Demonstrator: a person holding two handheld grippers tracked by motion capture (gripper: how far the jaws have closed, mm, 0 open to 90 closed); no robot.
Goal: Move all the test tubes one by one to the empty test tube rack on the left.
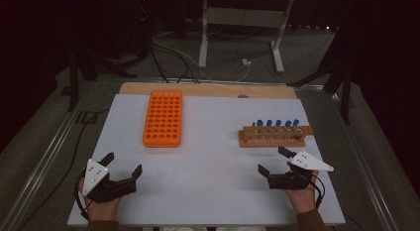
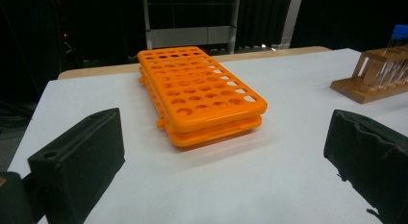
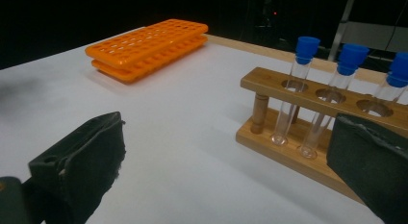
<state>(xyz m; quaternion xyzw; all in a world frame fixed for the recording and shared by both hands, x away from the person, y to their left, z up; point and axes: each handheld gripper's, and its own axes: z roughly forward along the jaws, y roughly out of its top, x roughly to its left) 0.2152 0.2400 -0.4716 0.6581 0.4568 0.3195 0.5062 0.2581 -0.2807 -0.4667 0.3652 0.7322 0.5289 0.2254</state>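
Note:
An empty orange tube rack (image 1: 163, 118) (image 2: 199, 93) (image 3: 146, 42) lies flat on the white table, left of centre. A wooden rack (image 1: 273, 135) (image 3: 308, 132) (image 2: 373, 75) at the right holds several clear tubes with blue caps (image 1: 277, 124) (image 3: 306, 46). My left gripper (image 1: 123, 165) (image 2: 223, 156) rests open near the front left edge, short of the orange rack, nothing between its jaws. My right gripper (image 1: 274, 160) (image 3: 226, 161) is open just in front of the wooden rack, also holding nothing.
The white tabletop (image 1: 213, 161) lies on a wooden board (image 1: 208, 89) that shows along the far edge. Cables (image 1: 173, 57) and a metal stand (image 1: 240, 28) are on the floor beyond. Bare surface lies between the two racks.

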